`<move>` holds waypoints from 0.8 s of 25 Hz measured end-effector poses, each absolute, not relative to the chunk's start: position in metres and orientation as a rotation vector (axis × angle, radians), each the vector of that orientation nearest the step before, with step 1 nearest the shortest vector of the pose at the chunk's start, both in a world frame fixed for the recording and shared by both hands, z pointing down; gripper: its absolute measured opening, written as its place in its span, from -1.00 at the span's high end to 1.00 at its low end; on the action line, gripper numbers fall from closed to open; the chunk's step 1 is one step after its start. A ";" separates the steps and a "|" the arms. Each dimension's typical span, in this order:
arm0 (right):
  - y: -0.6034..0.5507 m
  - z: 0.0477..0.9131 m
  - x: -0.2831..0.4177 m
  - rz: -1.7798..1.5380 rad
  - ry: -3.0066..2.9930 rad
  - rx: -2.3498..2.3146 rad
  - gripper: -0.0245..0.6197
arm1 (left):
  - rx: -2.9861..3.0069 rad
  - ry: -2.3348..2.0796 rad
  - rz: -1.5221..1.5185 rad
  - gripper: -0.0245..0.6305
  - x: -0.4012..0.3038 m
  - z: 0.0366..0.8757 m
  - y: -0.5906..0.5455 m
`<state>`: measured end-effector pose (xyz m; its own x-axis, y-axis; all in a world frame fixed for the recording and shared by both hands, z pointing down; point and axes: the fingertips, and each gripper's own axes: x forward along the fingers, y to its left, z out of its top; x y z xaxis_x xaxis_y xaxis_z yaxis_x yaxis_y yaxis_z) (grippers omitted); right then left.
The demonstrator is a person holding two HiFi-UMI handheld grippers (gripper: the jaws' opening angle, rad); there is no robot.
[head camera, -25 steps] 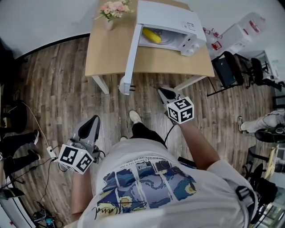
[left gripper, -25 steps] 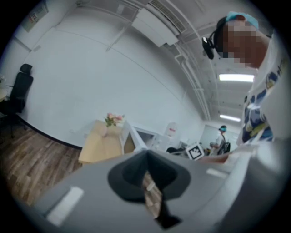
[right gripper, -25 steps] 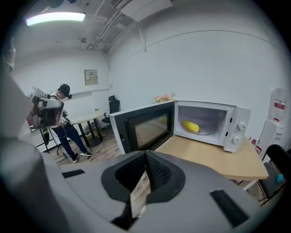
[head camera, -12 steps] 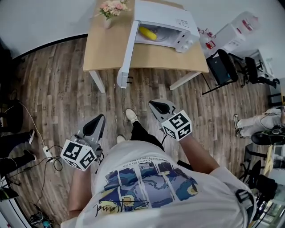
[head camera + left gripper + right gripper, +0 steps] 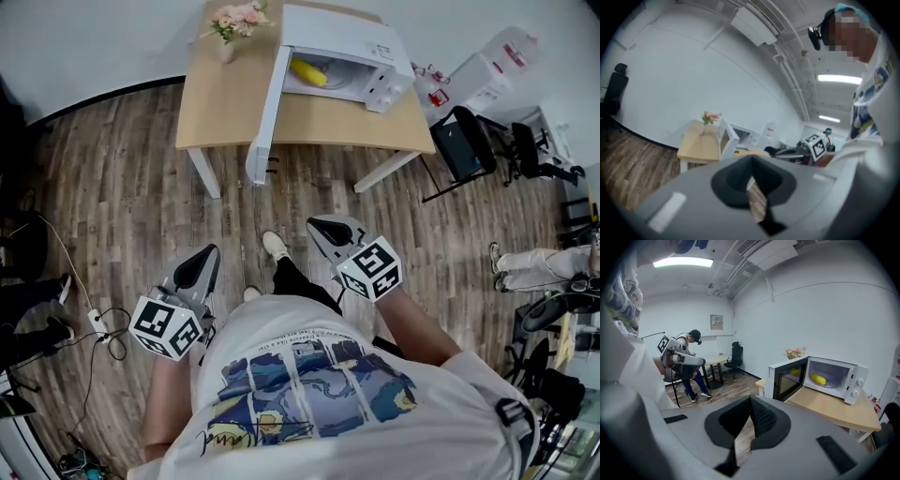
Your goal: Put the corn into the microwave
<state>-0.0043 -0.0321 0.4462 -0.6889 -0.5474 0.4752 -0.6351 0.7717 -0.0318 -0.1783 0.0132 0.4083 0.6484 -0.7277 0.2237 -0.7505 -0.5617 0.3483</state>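
The corn point(image 5: 308, 72) lies inside the white microwave point(image 5: 361, 42), a yellow cob toward the left side of the lit cavity; the right gripper view also shows it there through the opening. The microwave door point(image 5: 265, 112) stands wide open, swung out past the front edge of the light wooden surface point(image 5: 220, 103) that carries the oven. A small pot of pink flowers point(image 5: 236, 21) stands on the same surface, just left of the microwave at the back. The left tool point(image 5: 197, 270) and the right tool point(image 5: 328, 232) are both held low in front of the person's body, over the plank floor point(image 5: 122, 187) and well apart from the surface, on either side of a leg and a pale shoe point(image 5: 275, 246). In each tool's own view the two dark jaw tips meet at a point with nothing between them, so both tools are closed and empty. A black chair point(image 5: 464, 141) stands to the right of the surface.
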 end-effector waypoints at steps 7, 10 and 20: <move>-0.024 0.441 -0.016 0.240 -2.529 0.856 0.90 | 2.442 -1.180 0.060 0.91 -0.186 0.411 0.022; -0.022 0.441 -0.019 0.238 -2.529 0.844 0.90 | 2.429 -1.190 0.061 0.91 -0.191 0.414 0.025; -0.011 0.442 -0.025 0.241 -2.531 0.812 0.90 | 2.409 -1.197 0.062 0.91 -0.195 0.419 0.035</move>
